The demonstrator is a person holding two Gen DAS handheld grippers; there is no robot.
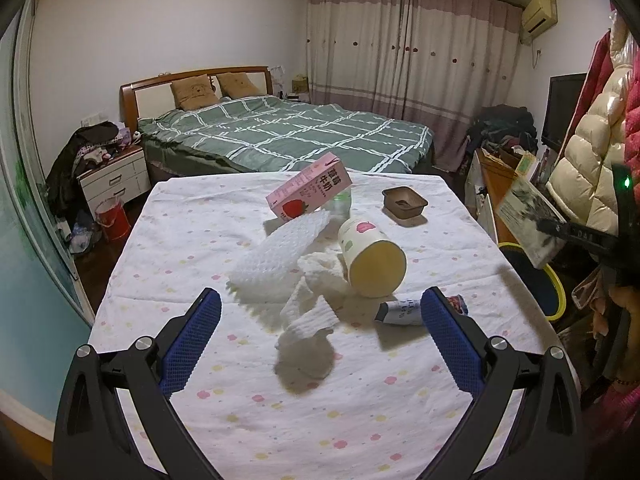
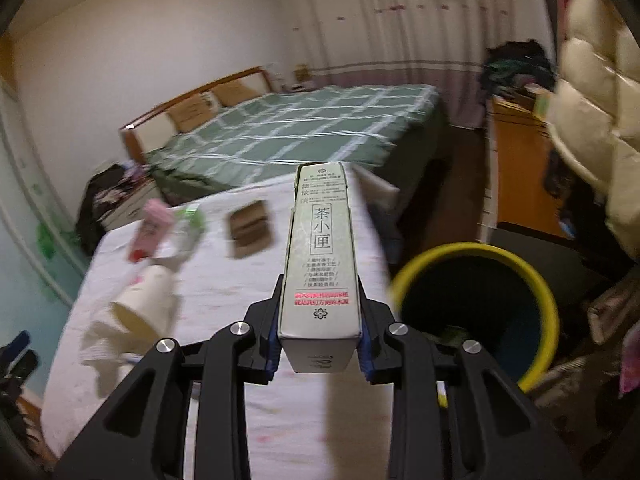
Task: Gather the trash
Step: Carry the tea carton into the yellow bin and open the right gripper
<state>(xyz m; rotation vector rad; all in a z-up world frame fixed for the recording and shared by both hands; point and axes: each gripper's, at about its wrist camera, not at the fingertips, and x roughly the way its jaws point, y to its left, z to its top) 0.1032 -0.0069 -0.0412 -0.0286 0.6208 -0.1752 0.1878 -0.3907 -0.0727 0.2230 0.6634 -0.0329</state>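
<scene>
My right gripper (image 2: 320, 292) is shut on a pale green tea box (image 2: 320, 264) and holds it above the table's right edge, left of the yellow-rimmed bin (image 2: 476, 312); the box also shows in the left wrist view (image 1: 528, 220). My left gripper (image 1: 320, 300) is open over the table (image 1: 240, 420), empty. Ahead of it lie crumpled white tissue (image 1: 308, 312), white foam wrap (image 1: 276, 256), a tipped paper cup (image 1: 372, 258), a small wrapper (image 1: 404, 310), a pink milk carton (image 1: 308, 188), a clear plastic bottle (image 1: 340, 204) and a brown tray (image 1: 404, 200).
A bed (image 1: 288, 132) stands behind the table. A nightstand (image 1: 114, 180) and red bucket (image 1: 112, 218) are at the left. A wooden desk (image 2: 520, 168), hanging coats (image 1: 592, 152) and clutter crowd the right side around the bin (image 1: 556, 292).
</scene>
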